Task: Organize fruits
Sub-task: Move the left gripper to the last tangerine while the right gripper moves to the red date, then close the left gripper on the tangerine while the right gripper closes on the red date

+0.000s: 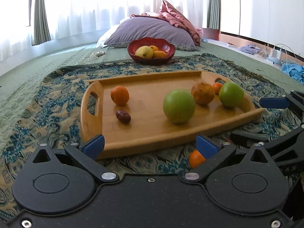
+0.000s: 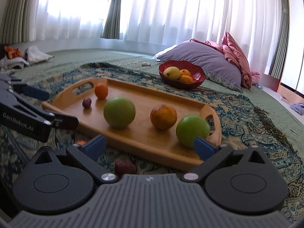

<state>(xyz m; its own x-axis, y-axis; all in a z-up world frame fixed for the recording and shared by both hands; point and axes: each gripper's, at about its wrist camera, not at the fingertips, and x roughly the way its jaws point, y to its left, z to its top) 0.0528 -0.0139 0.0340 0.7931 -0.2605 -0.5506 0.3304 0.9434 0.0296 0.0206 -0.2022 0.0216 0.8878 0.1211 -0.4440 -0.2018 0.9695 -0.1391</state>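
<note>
A wooden tray (image 1: 84,121) (image 2: 144,145) lies on the patterned blanket. On it sit two green apples (image 1: 179,106) (image 2: 119,112), a brownish orange (image 1: 203,93), a small orange (image 1: 120,95) and a dark date (image 1: 123,116). Behind it stands a red bowl (image 1: 165,46) (image 2: 197,72) with a yellow mango and oranges. My left gripper (image 1: 150,146) is open over the tray's near edge, with a loose orange (image 1: 196,158) beside its right finger. My right gripper (image 2: 150,147) is open and empty; the nearer green apple (image 2: 192,130) is just beyond its right finger.
A dark red fruit (image 2: 125,168) lies on the blanket in front of the tray. A purple pillow (image 1: 150,31) and pink bedding sit behind the bowl. Clothes and cables lie at the bed's far edges. Each gripper shows at the side of the other's view.
</note>
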